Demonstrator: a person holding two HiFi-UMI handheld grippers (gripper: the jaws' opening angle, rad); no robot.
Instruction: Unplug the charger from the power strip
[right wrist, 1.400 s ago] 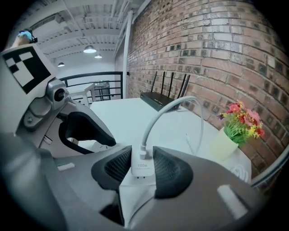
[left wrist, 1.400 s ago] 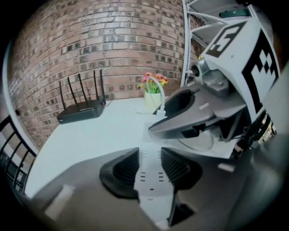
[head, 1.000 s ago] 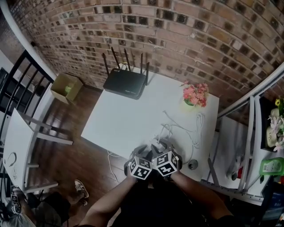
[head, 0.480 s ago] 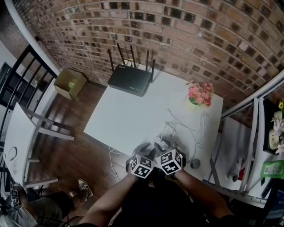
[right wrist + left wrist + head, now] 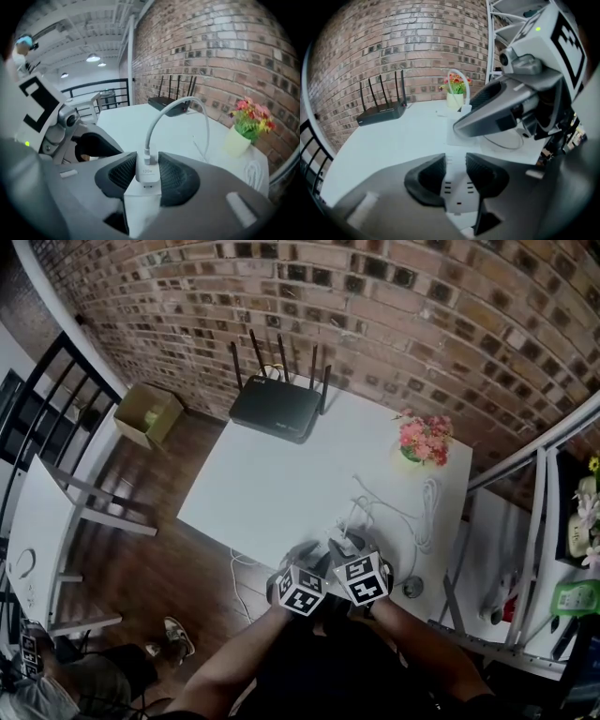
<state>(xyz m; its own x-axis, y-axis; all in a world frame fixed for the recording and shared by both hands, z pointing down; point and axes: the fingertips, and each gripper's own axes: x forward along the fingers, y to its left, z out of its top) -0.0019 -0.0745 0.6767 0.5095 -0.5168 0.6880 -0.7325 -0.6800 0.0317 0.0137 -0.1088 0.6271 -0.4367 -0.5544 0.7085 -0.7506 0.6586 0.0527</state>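
Both hands are crowded together at the near edge of the white table [image 5: 272,474]. The right tongs [image 5: 147,160] pinch the white charger [image 5: 146,177] across its two flat sides. The charger stands on top of the power strip [image 5: 457,197] and looks fully seated in its socket. The left tongs [image 5: 456,172] straddle the power strip just beside it, and as far as I can see their pads are closed against its long edges to hold it down.

The first worry is the grip. The charger's body is smooth and the pads catch only a narrow band of it, so a hard tug may slide them off. A pull that is not straight along the prongs may make them bind, and the power strip would lift instead of letting go. If the left hold is looser than it looks, the whole power strip may come up with the charger.

The cable [image 5: 164,112] arcs out of the charger's top and trails across the table toward the flower pot [image 5: 236,140]. A sudden release could whip it and nudge the flower pot. The two tongs could also knock each other.
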